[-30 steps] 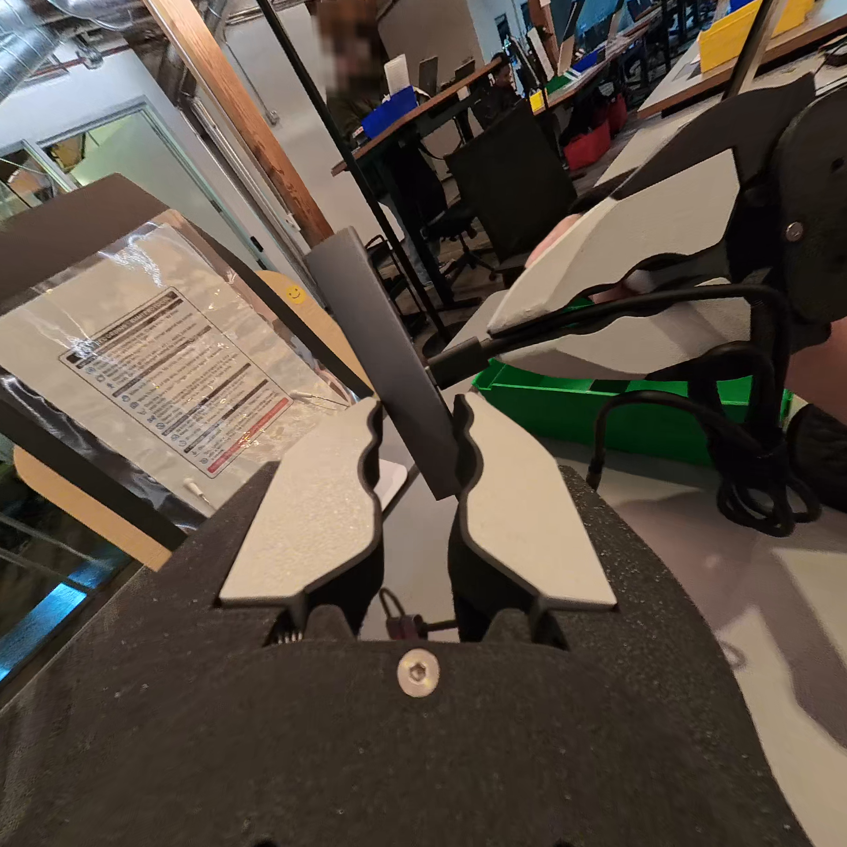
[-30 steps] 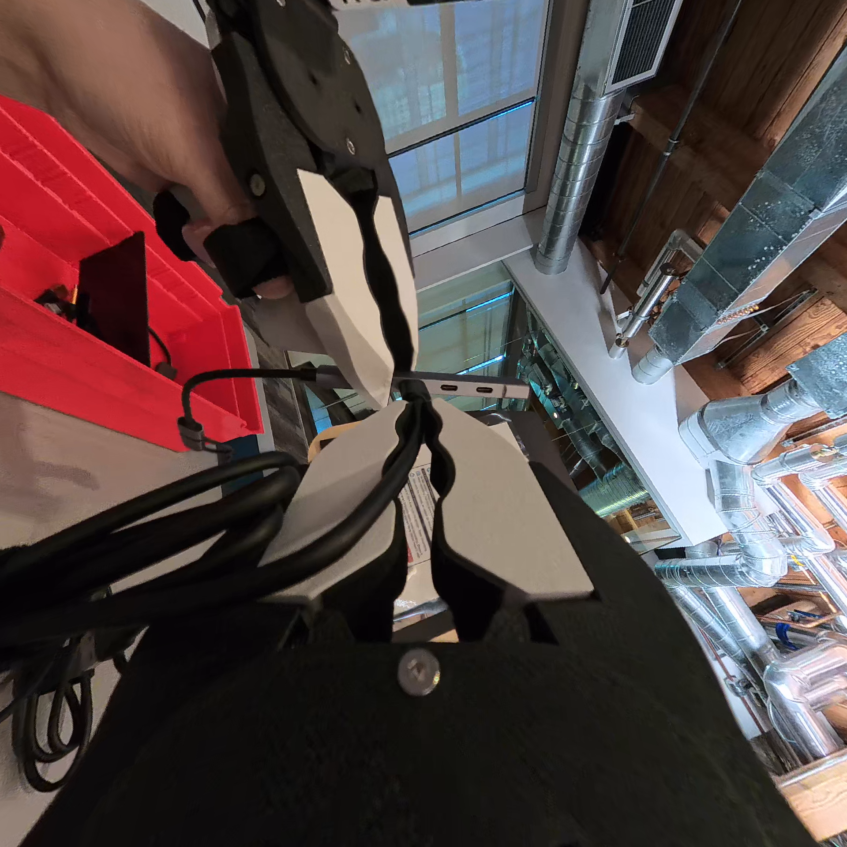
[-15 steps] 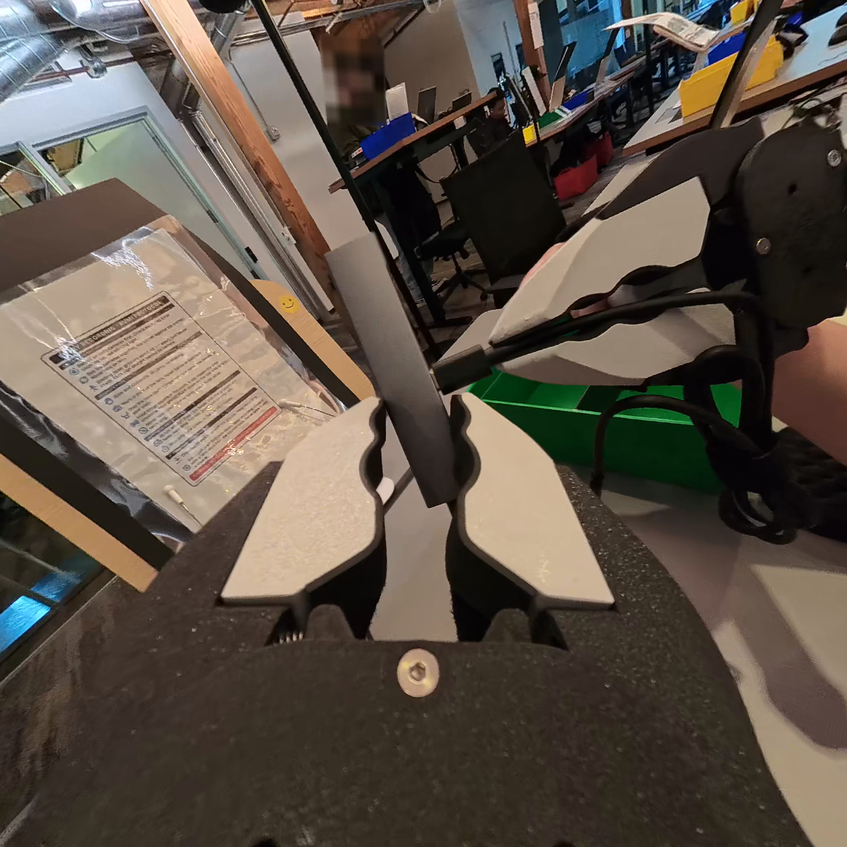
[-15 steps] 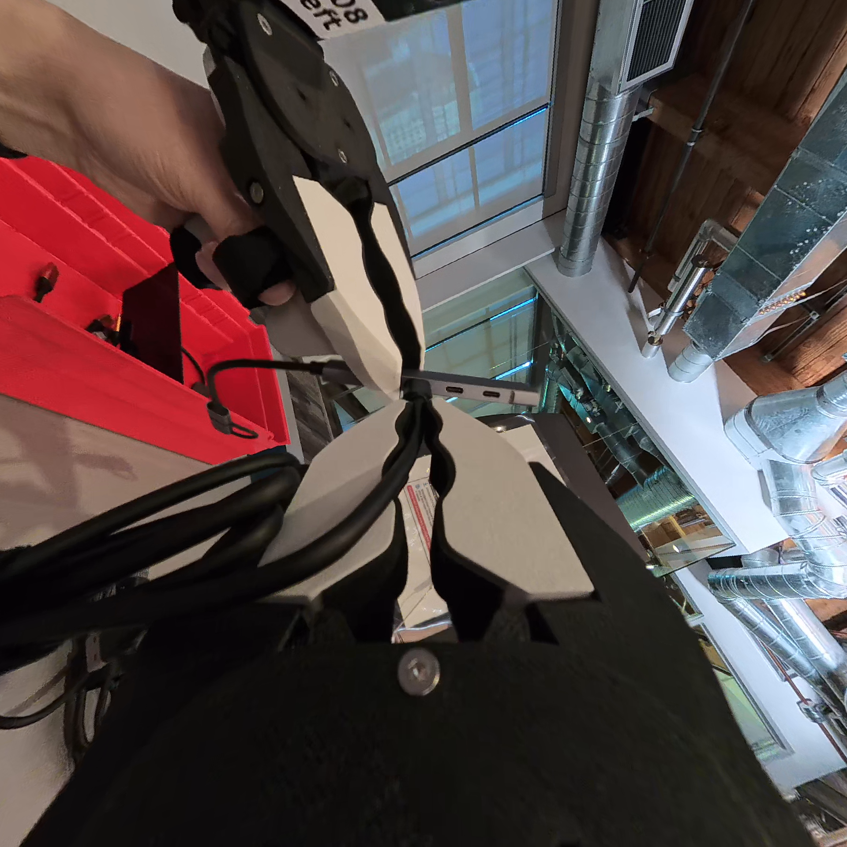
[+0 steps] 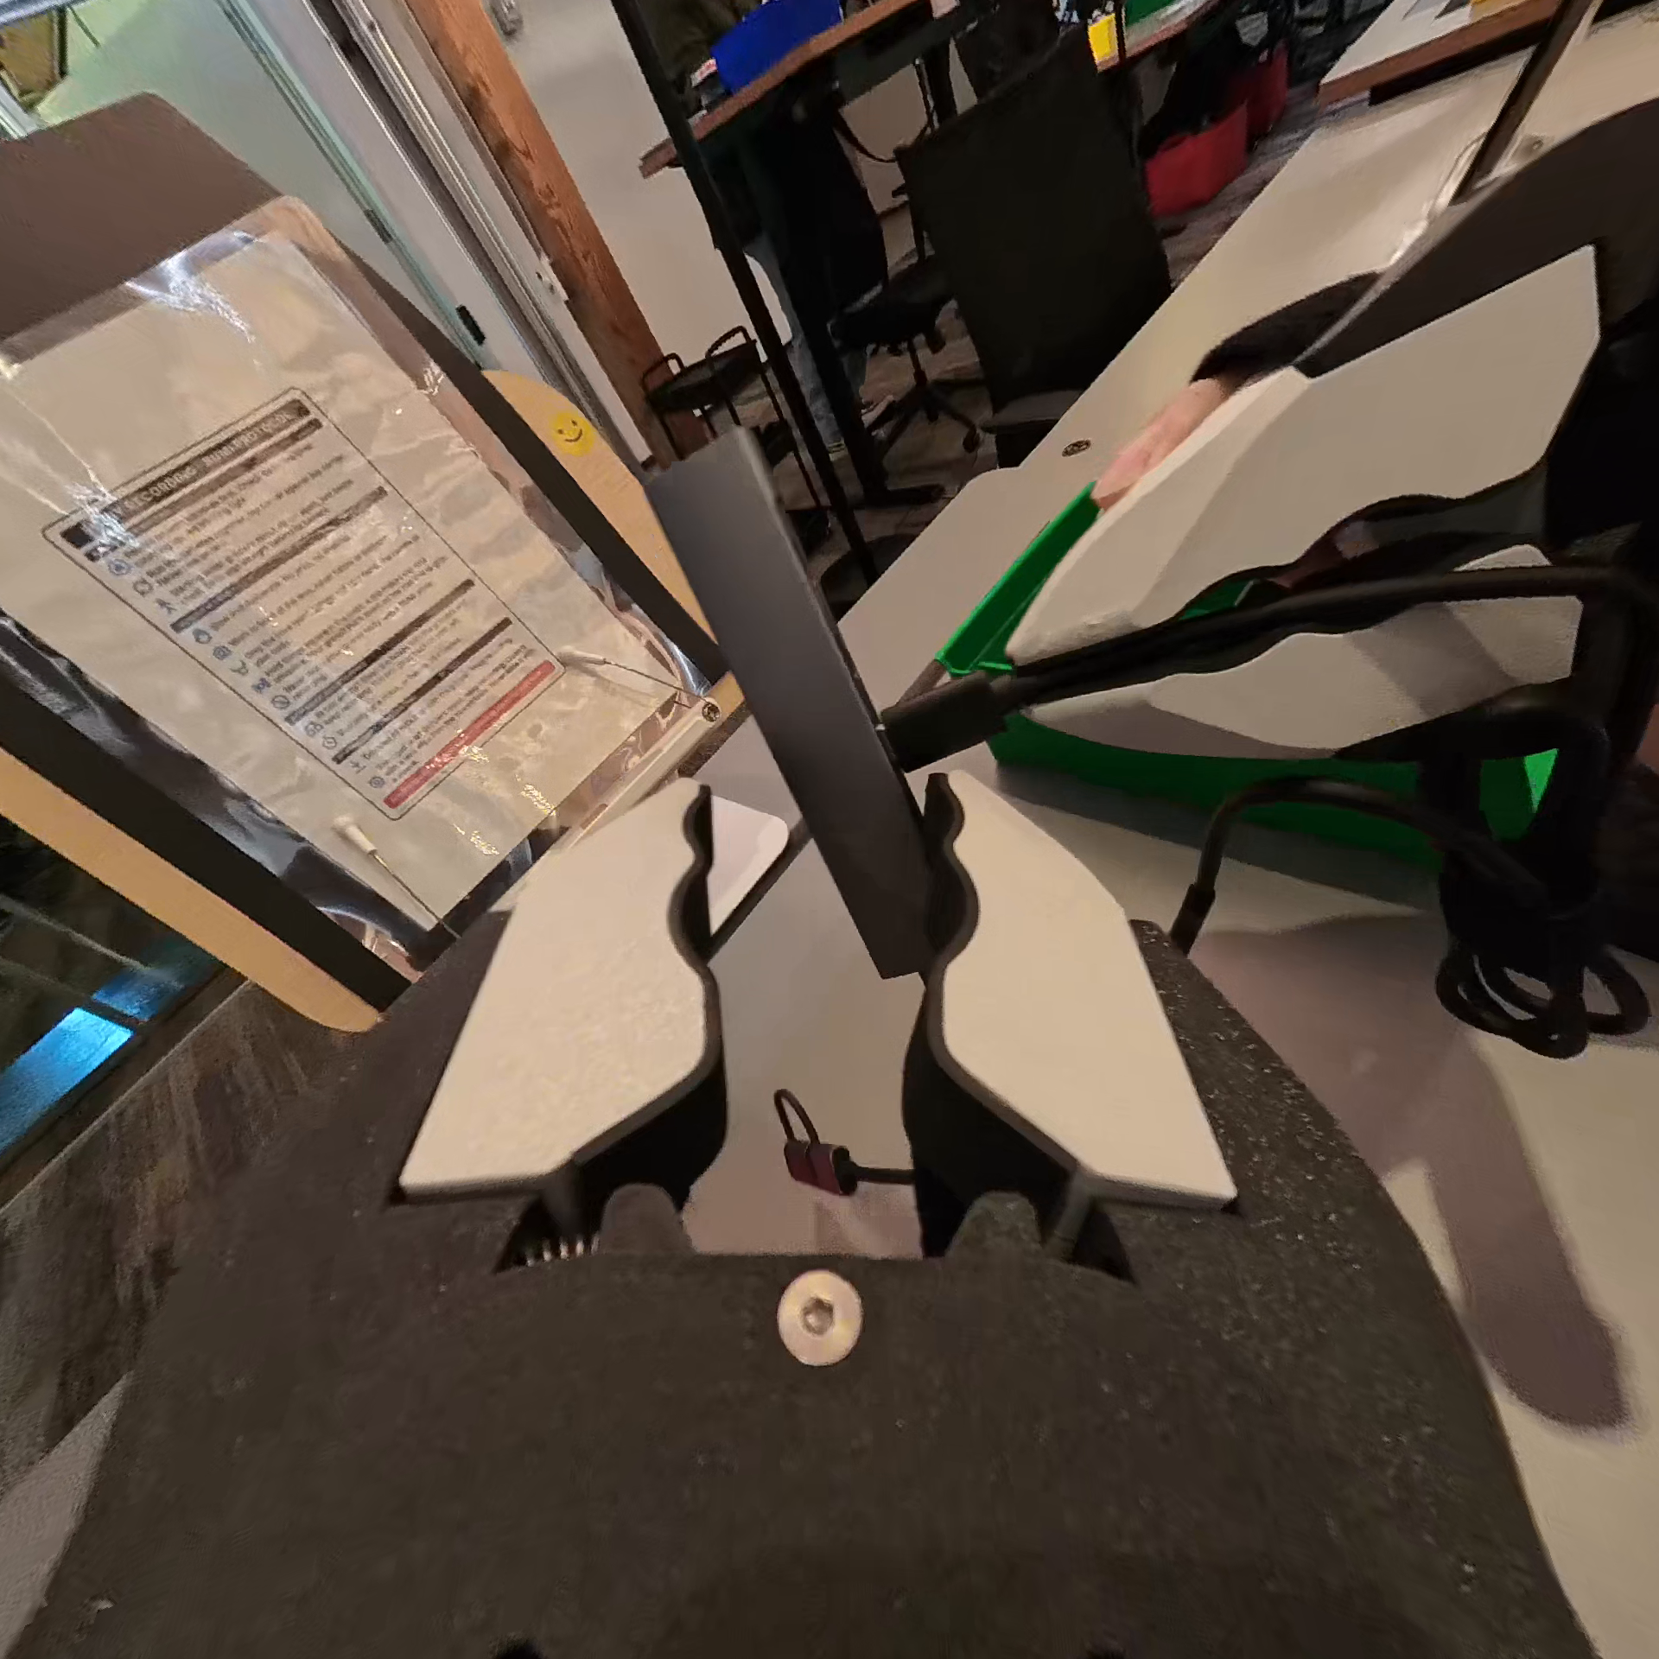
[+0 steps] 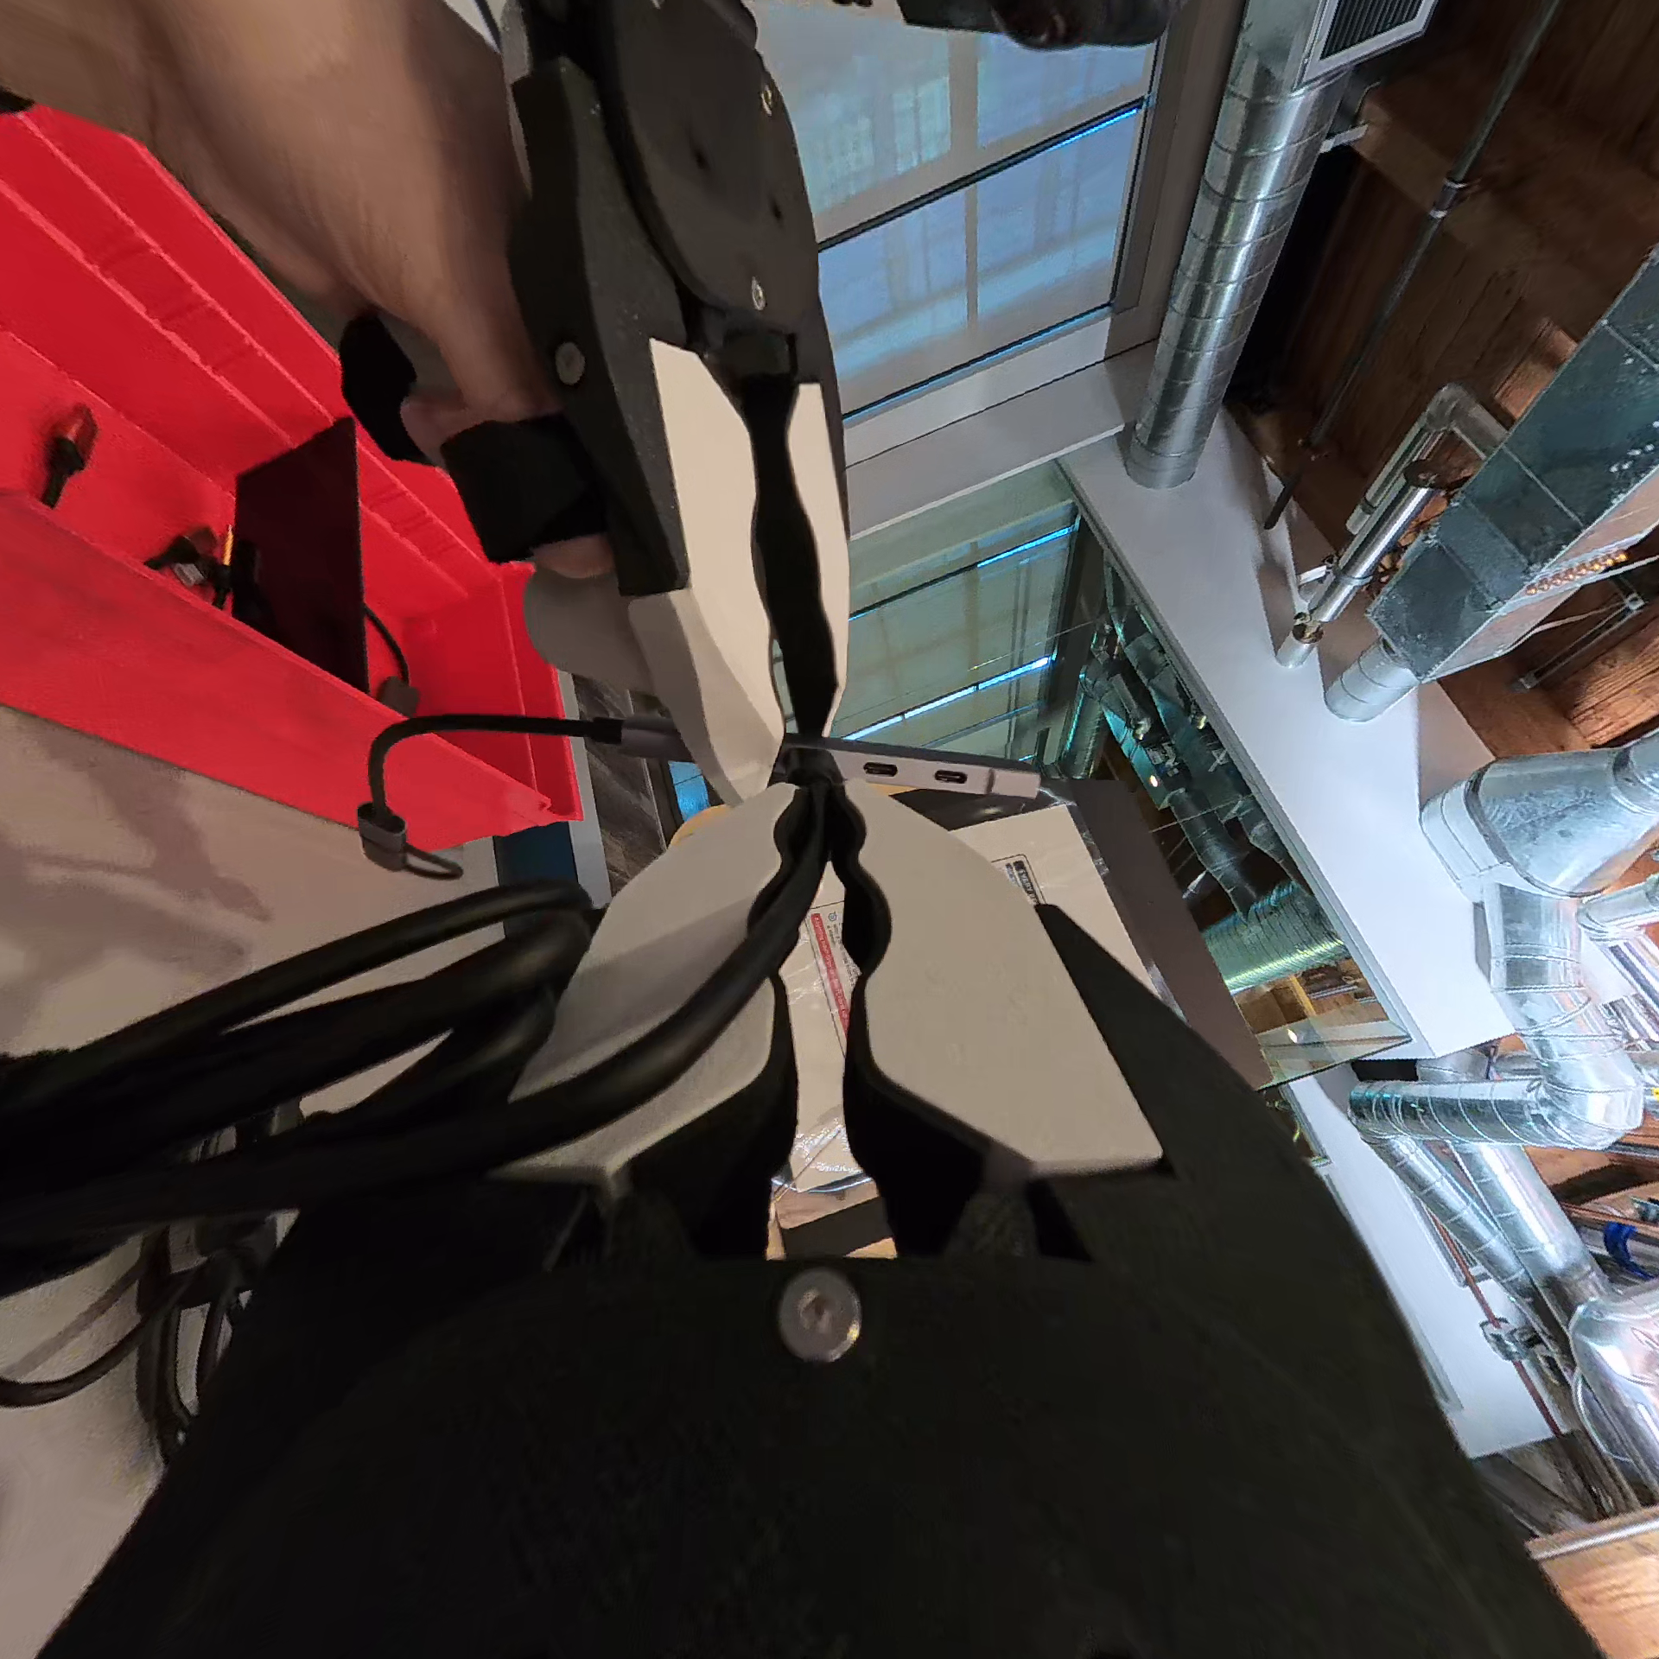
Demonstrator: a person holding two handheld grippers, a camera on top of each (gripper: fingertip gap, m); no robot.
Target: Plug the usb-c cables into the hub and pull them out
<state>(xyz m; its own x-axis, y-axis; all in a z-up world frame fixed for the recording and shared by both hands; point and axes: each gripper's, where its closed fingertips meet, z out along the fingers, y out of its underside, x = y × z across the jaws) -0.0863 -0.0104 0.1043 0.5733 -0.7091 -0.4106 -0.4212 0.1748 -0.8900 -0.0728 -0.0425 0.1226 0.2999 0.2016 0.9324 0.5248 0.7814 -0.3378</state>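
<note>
Left gripper [image 5: 812, 862] looks spread now imo: the slim dark grey metal usb-c hub [image 5: 790, 682] leans on the right finger w/ a clear gap to the other one, though in the right wrist view those same fingers look nearly pressed together, so can't swear it's loose. Hub stands tilted up off the pale grey counter [image 5: 1302, 987], ports facing my other side so the plug can go straight in. Right gripper [image 6: 821, 794] is pinching the black usb-c cable [image 6: 700, 987] right behind its plug [image 5: 943, 718], which meets the hub's edge; prob seated, can't tell how deep. 2 ports further along are still empty. Slack hangs in a coiled bundle [image 5: 1526, 969] by the green plastic bin [image 5: 1257, 772].
</note>
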